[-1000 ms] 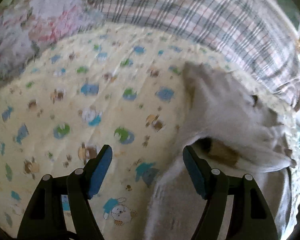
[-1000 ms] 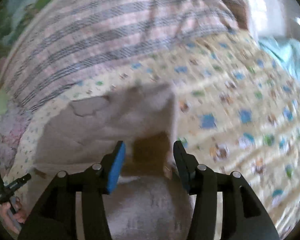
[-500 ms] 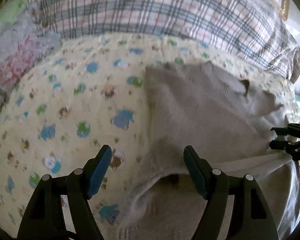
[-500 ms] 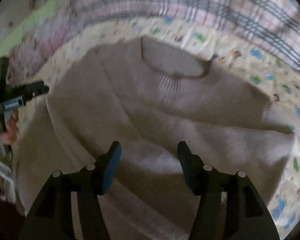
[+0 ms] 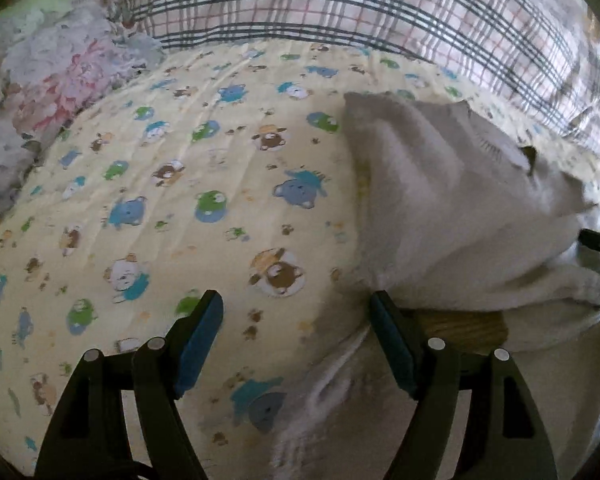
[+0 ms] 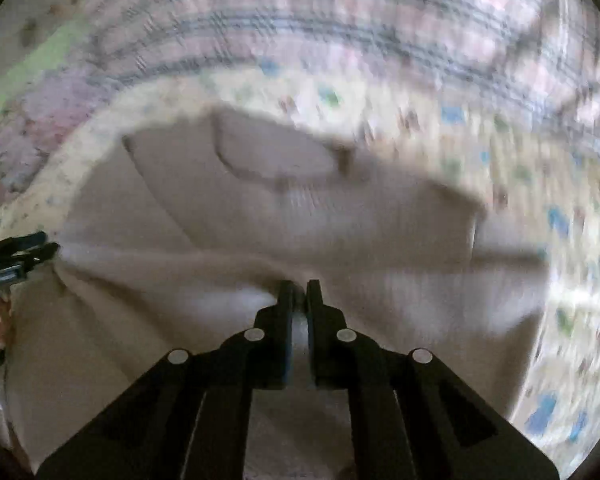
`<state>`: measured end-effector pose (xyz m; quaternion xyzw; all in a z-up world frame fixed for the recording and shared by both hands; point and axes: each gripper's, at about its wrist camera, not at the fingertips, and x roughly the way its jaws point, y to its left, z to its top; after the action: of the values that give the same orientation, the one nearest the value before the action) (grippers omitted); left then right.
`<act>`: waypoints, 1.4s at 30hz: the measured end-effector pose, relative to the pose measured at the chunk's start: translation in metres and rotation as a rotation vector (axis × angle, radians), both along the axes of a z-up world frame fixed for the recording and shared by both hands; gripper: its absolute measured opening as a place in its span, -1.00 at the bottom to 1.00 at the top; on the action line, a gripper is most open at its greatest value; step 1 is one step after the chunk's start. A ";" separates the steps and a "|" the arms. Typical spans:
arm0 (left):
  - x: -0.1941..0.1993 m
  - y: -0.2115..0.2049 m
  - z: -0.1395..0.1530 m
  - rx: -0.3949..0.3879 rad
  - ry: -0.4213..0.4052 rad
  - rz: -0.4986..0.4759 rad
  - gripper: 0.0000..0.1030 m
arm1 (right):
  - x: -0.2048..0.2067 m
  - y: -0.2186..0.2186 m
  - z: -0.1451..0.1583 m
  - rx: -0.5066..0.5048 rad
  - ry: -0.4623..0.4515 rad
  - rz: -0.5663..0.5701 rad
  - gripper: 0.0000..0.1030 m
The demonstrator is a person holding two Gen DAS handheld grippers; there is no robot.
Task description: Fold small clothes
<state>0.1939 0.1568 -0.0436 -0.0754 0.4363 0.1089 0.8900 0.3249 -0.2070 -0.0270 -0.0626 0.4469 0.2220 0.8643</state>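
The yellow bear-print bedsheet (image 5: 188,184) lies flat and bare across the left and centre of the left wrist frame, giving open room for a pass. At the right of that frame the beige sweater (image 5: 452,208) bulks up in folds, its edge touching the right-hand one of the left gripper's (image 5: 296,328) fingers (image 5: 392,340). The plaid pillow (image 5: 340,4) walls off the top, and a floral blanket (image 5: 56,84) heaps at the upper left. In the right wrist frame the sweater (image 6: 260,232) fills the centre; open sheet (image 6: 572,280) remains only at the right.
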 end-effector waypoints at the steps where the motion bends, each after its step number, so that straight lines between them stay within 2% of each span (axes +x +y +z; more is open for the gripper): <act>1: -0.002 0.004 0.003 -0.011 -0.003 0.014 0.49 | -0.006 -0.010 0.002 0.049 0.000 -0.023 -0.78; 2: -0.003 0.006 0.005 -0.017 -0.008 0.024 0.49 | -0.013 -0.023 0.006 0.105 0.000 -0.052 -0.70; 4: -0.002 0.009 0.013 -0.023 -0.027 0.035 0.46 | -0.028 -0.043 0.013 0.152 -0.016 -0.114 -0.19; 5: -0.001 0.009 0.019 -0.024 -0.039 0.031 0.46 | -0.038 -0.053 0.016 0.177 -0.031 -0.140 -0.15; 8: 0.008 0.007 0.035 -0.028 -0.072 0.016 0.46 | -0.061 -0.075 0.018 0.227 -0.025 -0.184 -0.14; 13: 0.031 0.000 0.051 -0.046 -0.087 -0.007 0.48 | -0.091 -0.103 0.014 0.258 -0.018 -0.339 -0.14; 19: 0.074 -0.017 0.041 0.040 -0.022 -0.039 0.48 | -0.086 -0.112 0.014 0.222 -0.063 -0.463 -0.14; 22: 0.093 -0.026 0.026 0.093 0.031 -0.060 0.51 | -0.078 -0.106 0.006 0.201 -0.020 -0.439 -0.14; 23: 0.101 -0.029 0.018 0.136 0.061 -0.051 0.51 | -0.078 -0.101 0.004 0.188 -0.018 -0.417 -0.15; 24: 0.104 -0.030 0.013 0.163 0.072 -0.043 0.47 | -0.078 -0.094 0.003 0.171 -0.015 -0.383 -0.55; 25: 0.107 -0.031 0.010 0.193 0.068 -0.030 0.42 | -0.079 -0.092 0.005 0.163 -0.019 -0.377 -0.87; 28: 0.111 -0.029 0.007 0.250 0.060 0.008 0.36 | -0.083 -0.103 0.016 0.181 -0.056 -0.396 -0.89; 33: 0.111 -0.017 0.006 0.226 0.055 0.055 0.37 | -0.075 -0.107 -0.001 0.137 -0.008 -0.410 -0.89; 36: 0.099 -0.007 0.016 0.149 0.045 0.051 0.35 | -0.080 -0.110 0.006 0.164 -0.004 -0.438 -0.80; 38: 0.085 -0.003 0.025 0.127 0.034 0.040 0.34 | -0.094 -0.112 0.018 0.181 -0.027 -0.441 -0.65; 40: 0.063 0.002 0.036 0.095 0.014 0.034 0.33 | -0.108 -0.111 0.027 0.178 -0.052 -0.427 -0.12; 42: 0.035 0.006 0.046 0.032 -0.004 0.023 0.34 | -0.129 -0.110 0.035 0.210 -0.072 -0.400 -0.03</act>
<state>0.2290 0.1623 0.0023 -0.0663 0.4320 0.1263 0.8905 0.1959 -0.3172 0.0082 0.1098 0.3937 0.0893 0.9083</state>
